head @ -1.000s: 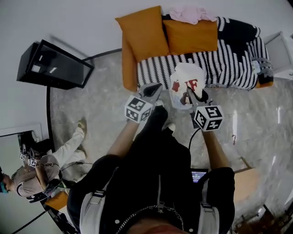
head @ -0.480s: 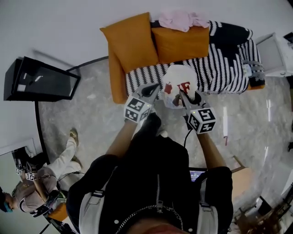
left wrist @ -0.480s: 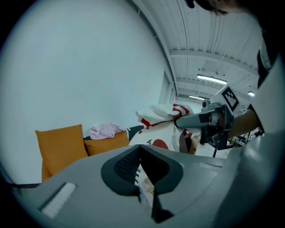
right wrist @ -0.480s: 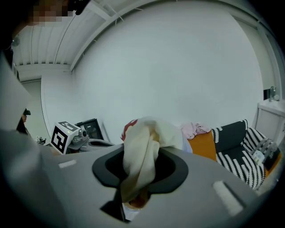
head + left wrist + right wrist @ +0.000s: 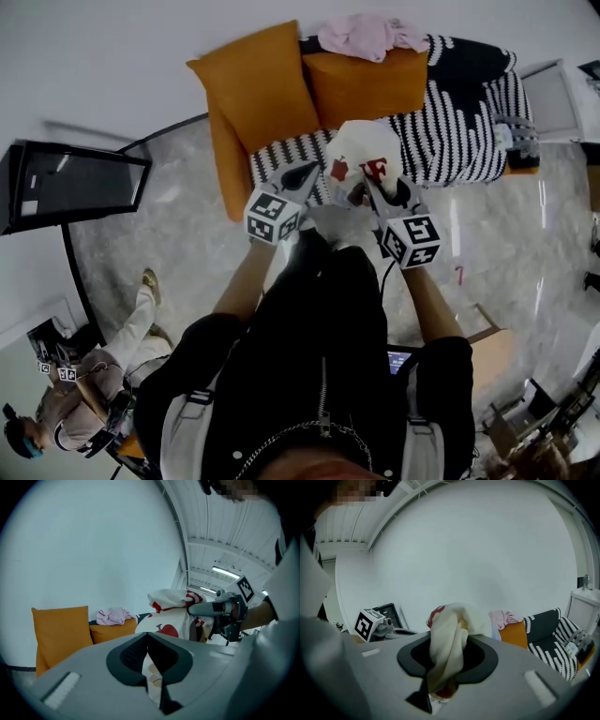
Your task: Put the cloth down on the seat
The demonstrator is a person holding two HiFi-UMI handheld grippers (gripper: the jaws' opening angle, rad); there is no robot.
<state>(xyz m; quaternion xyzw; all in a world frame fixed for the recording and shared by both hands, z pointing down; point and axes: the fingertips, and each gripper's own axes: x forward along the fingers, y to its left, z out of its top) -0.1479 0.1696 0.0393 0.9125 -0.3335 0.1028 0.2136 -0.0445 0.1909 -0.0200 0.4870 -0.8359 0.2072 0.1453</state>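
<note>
The left hand-held gripper (image 5: 306, 174) and right hand-held gripper (image 5: 374, 191), both clamped on the cloth (image 5: 367, 150), have brought it over the sofa seat (image 5: 450, 141) for lowering.

A sofa seat (image 5: 450, 141) in a black-and-white striped cover carries two orange cushions (image 5: 253, 89) at its back, a pink garment (image 5: 366, 36) lying on top of them. It stands on pale marbled floor (image 5: 187, 216).
</note>
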